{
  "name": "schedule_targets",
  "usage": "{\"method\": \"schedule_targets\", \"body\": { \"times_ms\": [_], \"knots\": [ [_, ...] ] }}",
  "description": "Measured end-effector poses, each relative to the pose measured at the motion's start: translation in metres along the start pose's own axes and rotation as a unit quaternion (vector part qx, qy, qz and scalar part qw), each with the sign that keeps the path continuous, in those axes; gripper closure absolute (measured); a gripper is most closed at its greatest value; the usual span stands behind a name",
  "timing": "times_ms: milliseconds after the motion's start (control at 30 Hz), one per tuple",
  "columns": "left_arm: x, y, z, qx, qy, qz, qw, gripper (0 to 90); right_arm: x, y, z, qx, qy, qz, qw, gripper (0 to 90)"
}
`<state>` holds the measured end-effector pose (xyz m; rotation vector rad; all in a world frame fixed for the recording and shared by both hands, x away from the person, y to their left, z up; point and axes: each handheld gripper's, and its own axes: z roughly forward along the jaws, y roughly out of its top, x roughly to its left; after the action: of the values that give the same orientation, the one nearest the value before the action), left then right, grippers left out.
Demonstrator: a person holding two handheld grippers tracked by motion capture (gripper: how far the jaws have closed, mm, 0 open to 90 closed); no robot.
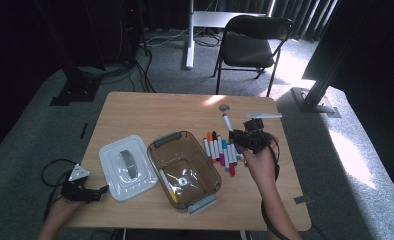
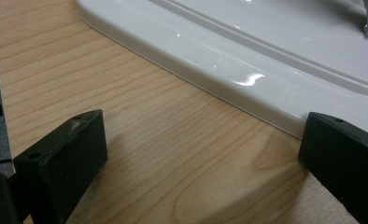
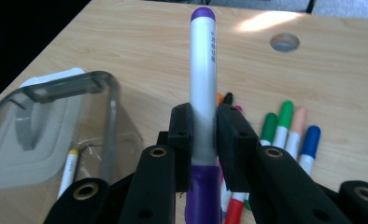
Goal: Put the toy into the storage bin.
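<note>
Here the right gripper (image 3: 204, 128) held its jaws clamped on the purple marker (image 3: 203, 84) mid-barrel, above the worktop (image 1: 150, 112). The marker appeared light, rigid and smooth, so likely to slip. The left gripper (image 2: 201, 154) rested with jaws apart.

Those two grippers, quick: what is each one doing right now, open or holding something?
Left gripper: open, jaws wide apart, holding nothing, low over the table beside the white lid.
Right gripper: shut on the purple marker.
</note>
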<state>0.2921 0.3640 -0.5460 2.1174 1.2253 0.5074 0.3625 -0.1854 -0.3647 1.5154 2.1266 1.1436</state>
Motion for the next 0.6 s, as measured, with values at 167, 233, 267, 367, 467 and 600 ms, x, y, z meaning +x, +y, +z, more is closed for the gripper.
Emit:
{"method": "schedule_targets", "body": {
  "times_ms": [167,233,267,367,467,600],
  "knots": [
    [0.000,0.000,0.000,0.001,0.000,0.000,1.0000,1.7,0.022,0.004,0.001,-0.005,0.022,-0.014,0.9997,76.5],
    [0.000,0.000,0.000,0.001,0.000,0.000,1.0000,1.7,0.031,0.005,0.003,-0.003,0.035,-0.019,0.9992,76.5],
    [0.000,0.000,0.000,0.001,0.000,0.000,1.0000,1.7,0.034,0.006,0.004,-0.003,0.040,-0.020,0.9990,76.5],
    [0.000,0.000,0.000,0.000,-0.001,0.000,1.0000,1.7,0.048,0.006,0.008,-0.002,0.058,-0.026,0.9980,76.5],
    [0.000,0.000,0.000,0.001,-0.001,0.002,1.0000,1.7,0.061,0.005,0.015,0.004,0.071,-0.035,0.9969,76.5],
    [0.000,0.000,0.000,0.000,-0.001,0.000,1.0000,1.7,0.077,0.002,0.026,0.019,0.082,-0.048,0.9953,76.5]
  ]
}}
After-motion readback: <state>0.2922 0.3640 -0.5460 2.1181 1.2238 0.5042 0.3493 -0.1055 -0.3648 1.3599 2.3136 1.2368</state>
